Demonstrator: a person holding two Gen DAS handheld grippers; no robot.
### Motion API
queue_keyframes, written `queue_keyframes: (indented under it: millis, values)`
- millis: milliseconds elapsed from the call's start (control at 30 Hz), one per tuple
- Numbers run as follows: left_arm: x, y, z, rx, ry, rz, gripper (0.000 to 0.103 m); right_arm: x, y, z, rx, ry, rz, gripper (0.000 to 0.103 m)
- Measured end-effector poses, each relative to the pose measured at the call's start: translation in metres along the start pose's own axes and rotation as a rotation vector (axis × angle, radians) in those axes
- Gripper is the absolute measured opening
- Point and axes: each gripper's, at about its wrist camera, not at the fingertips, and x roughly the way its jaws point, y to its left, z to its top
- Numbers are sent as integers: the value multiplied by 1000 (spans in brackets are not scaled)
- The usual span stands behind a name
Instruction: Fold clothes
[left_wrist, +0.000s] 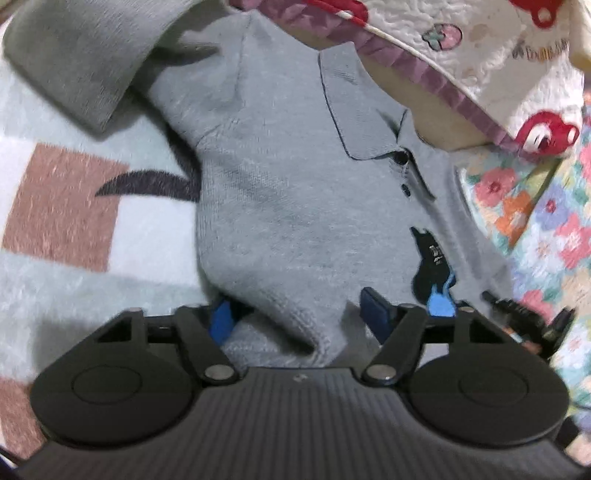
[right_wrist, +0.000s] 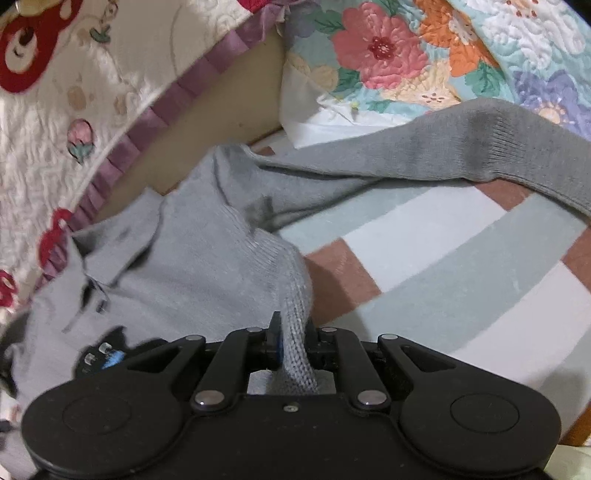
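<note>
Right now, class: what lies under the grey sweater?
Under the grey sweater lies a striped blanket in pale green, white and brown, showing around its edges. How the blanket looks beneath the sweater's body is covered from view.

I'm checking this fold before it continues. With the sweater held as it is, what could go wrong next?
1. The right tool pinches only a narrow bunch of the grey sweater, so the knit may slip out or stretch.
2. The left tool is open with fabric draped between its fingers, so that side may sag.
3. One sleeve lies across the flowered quilt and could drag crooked.
</note>
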Motion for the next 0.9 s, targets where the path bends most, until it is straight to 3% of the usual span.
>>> queue_keyframes:
  millis: [33,100,200,267,333,400,467,900]
  values:
    - [-4,-9,-2,50,-12,25,10,-4,1,2,20,-20,32,10]
    - [-12,-26,-6,151,-37,76,8,-15,2,8,75,-72,103,10]
    - [-64,-50,-6,230,-199,75,7,-48,4,16,140,-184,258,9]
    - [-91,-57,-9,221,-288,107,5,-65,0,17,148,-221,288,9]
    - [-85,-59,-20,233,-265,193,5,-65,-4,13,83,-183,198,8]
    - [-61,-54,-32,230,-162,232,5,-50,-5,3,-22,-100,64,8]
    - [-44,-49,-40,224,-79,263,5,-35,-8,-9,-23,-41,-1,8]
    - [-48,-52,-38,239,-76,274,6,-28,13,-10,-208,2,-139,8]
